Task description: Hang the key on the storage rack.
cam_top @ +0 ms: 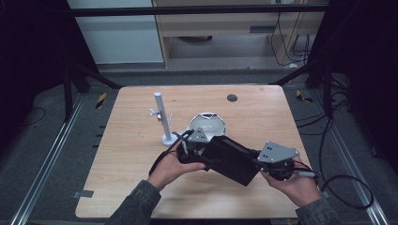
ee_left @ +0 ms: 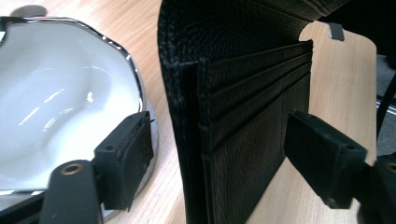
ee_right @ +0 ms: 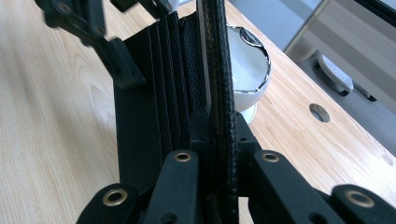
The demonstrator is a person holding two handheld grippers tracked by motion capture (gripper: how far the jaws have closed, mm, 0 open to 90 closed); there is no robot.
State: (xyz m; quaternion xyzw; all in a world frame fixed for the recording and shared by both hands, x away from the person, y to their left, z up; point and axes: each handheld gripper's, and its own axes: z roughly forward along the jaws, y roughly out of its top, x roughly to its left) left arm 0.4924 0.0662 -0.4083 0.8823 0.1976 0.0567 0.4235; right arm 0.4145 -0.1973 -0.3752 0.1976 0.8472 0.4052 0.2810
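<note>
The black wallet is held up off the counter, towards the near right part of it, spread open between both hands. Right tongs are clamped tight on one leather flap, edge-on btwn the pads. Left tongs stand apart, straddling the card-slot side w/ gaps on both sides, nothing pinched yet.

Risks, as I see it: the whole wallet hangs from that one right-hand pinch, so if the left tongs close off-centre they prob. catch just the outer edge & the leather slides out or the wallet twists. A tug before the left pads bite could also yank it from the right grip. The white bowl w/ shiny rim sits just beside the left tongs, and the white stand is near too; a sideways swing could knock either.
</note>
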